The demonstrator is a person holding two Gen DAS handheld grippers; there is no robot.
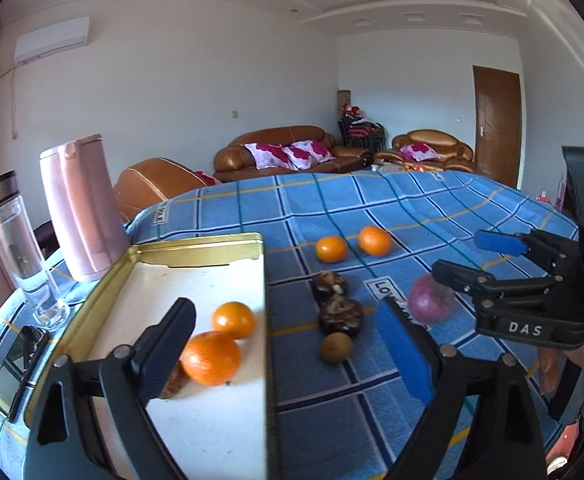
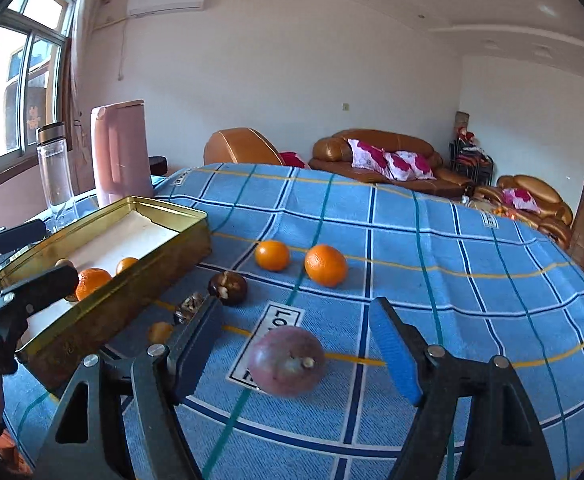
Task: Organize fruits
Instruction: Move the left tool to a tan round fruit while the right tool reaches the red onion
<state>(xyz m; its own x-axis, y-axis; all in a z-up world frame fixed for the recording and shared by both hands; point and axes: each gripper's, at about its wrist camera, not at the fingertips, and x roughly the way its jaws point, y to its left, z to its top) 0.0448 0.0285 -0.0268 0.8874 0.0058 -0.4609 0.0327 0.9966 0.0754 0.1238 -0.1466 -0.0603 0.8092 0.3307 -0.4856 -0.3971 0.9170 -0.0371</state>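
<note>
Left wrist view: left gripper point(image 1: 288, 344) with fingers spread wide, nothing between them, hovering over the gold tin tray point(image 1: 196, 245) edge at 9 o'clock of frame. Two tangerines point(image 1: 210, 357) inside tray, touching each other, plus a dark fruit point(image 1: 172, 382) half hidden behind the left finger. On blue plaid cloth point(image 1: 411, 208) covering the desk: two more tangerines point(image 1: 375, 241) at 12 o'clock of centre, near each other but apart. Two mangosteens point(image 1: 339, 315) in a row just below, touching; small brown fruit point(image 1: 335, 346) just beside the nearer one. Purple passion fruit point(image 1: 430, 298) at 3 o'clock, right gripper point(image 1: 475, 258) around it, fingers apart. Pink kettle point(image 1: 82, 208) and glass bottle point(image 1: 12, 236) at 9–10 o'clock.

Right wrist view: right gripper point(image 2: 297, 354) fingers spread, straddling the passion fruit point(image 2: 286, 362); contact cannot be told. Tray point(image 2: 104, 312) at 9 o'clock, tangerines inside. Loose tangerines point(image 2: 325, 265) at 12 o'clock, mangosteen point(image 2: 228, 288) at 10 o'clock. Left gripper point(image 2: 20, 276) at left edge, over tray.
</note>
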